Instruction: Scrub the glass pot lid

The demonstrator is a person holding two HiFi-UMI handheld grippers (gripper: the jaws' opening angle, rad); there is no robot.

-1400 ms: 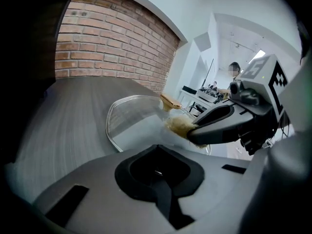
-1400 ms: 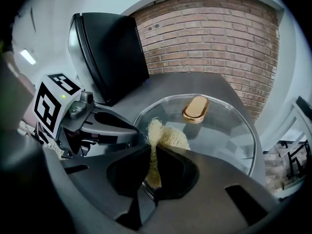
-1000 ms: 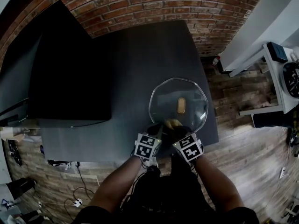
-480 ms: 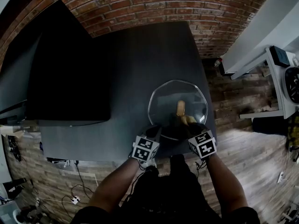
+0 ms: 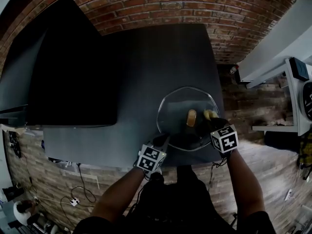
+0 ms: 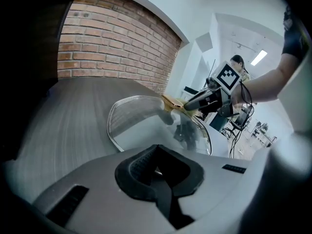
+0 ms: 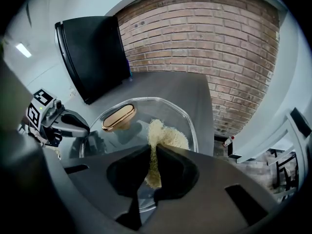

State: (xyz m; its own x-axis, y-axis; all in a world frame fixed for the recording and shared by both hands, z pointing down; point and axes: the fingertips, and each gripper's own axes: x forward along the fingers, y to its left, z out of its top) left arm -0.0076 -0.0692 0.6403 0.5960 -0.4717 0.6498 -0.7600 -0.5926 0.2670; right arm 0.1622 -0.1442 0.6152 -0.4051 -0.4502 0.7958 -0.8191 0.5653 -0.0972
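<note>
At my far left a big black screen [image 5: 68,67] sits along the left side of the grey table [image 5: 146,48], and a brick wall [image 5: 170,1] runs behind both. My left claw [image 5: 163,141] comes in from the table's front edge. Its jaws are pressed together on the near-left rim of the glass lid [image 5: 179,106], with a thin sliver of that rim between the tips.

The lid lies flat on the table near the right front corner, its handle side up. At its middle is a tan oval knob [image 5: 191,117]. Just right of the knob a yellow sponge [image 5: 209,114] rests on the glass. My right claw [image 5: 212,122] pinches the sponge's near end between its jaws, and the free end is spread against the lid. The two claws are apart, one on either side of the knob.
</note>
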